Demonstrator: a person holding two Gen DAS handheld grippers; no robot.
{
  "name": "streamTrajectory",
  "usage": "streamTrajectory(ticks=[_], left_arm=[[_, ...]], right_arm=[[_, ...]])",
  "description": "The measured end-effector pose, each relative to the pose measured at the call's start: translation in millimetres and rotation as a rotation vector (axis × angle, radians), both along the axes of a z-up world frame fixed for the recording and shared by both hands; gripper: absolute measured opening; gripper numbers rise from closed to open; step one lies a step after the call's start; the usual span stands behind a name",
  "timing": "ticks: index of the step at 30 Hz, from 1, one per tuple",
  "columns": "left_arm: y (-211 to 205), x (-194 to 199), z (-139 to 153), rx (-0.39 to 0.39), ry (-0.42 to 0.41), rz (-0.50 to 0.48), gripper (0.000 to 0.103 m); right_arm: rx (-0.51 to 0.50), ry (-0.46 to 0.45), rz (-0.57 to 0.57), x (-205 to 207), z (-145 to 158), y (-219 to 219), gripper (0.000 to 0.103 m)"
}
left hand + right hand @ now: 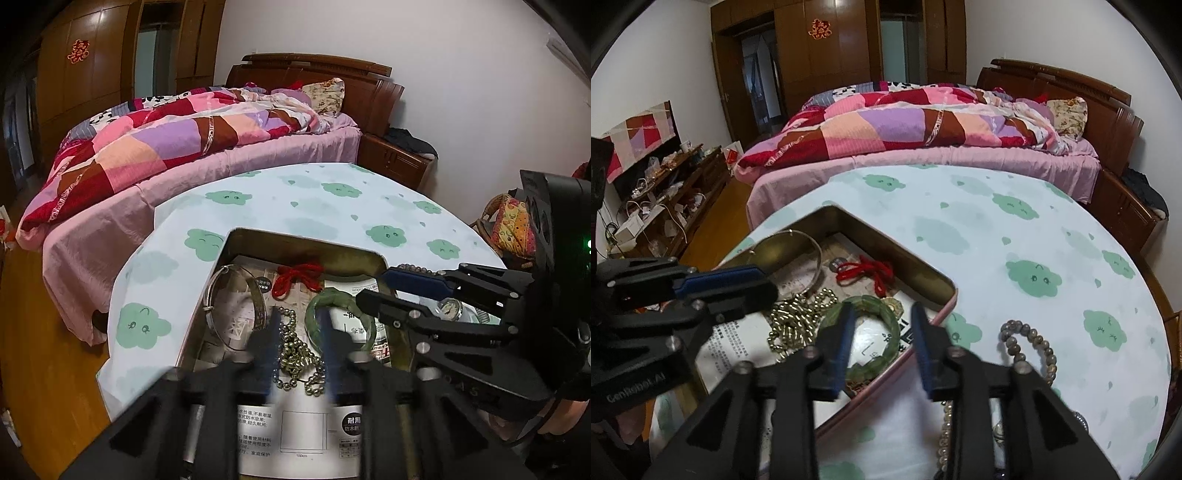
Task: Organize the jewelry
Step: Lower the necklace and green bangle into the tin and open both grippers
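While both grippers hang over the open metal tin on the cloud-print tablecloth, neither pinches anything. Left gripper: fingers spread, the gold bead chain lying loose on the tin floor between them, pads not pressing it. Right gripper: fingers likewise apart, straddling one side of the green jade bangle, which lies flat in the tin's near corner; no contact with it can be made out. Silver bangle leans at the tin's left side; red cord knot farther back. Outside the tin, on the cloth right of the right gripper, lies a grey bead bracelet; a watch shows behind the right gripper.
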State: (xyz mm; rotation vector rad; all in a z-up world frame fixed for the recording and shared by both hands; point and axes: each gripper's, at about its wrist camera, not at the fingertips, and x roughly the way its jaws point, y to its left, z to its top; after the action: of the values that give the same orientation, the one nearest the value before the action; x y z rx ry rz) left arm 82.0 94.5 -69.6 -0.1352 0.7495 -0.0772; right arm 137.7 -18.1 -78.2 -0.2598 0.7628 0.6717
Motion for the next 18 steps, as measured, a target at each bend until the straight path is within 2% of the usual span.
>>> streamTrajectory(ticks=[2, 3, 6, 18], left_arm=[[0.3, -3.6, 3.3, 0.011, -0.028, 0.018, 0.062], [0.9, -5.6, 5.2, 0.008, -0.041, 0.020, 0.063], [3.2, -5.5, 5.3, 0.002, -0.032, 0.026, 0.064], [5.7, -5.4, 0.4, 0.010, -0.007, 0.075, 0.064]], right_arm=[[0.004, -0.002, -0.003, -1.0, 0.3, -0.6, 0.039], [0.007, -0.002, -0.006, -0.8, 0.1, -1.2, 0.040], [0.016, 0.008, -0.021, 1.1, -0.8, -4.5, 0.045], [0.051, 0.030, -0.050, -1.7, 3.1, -24.5, 0.045]])
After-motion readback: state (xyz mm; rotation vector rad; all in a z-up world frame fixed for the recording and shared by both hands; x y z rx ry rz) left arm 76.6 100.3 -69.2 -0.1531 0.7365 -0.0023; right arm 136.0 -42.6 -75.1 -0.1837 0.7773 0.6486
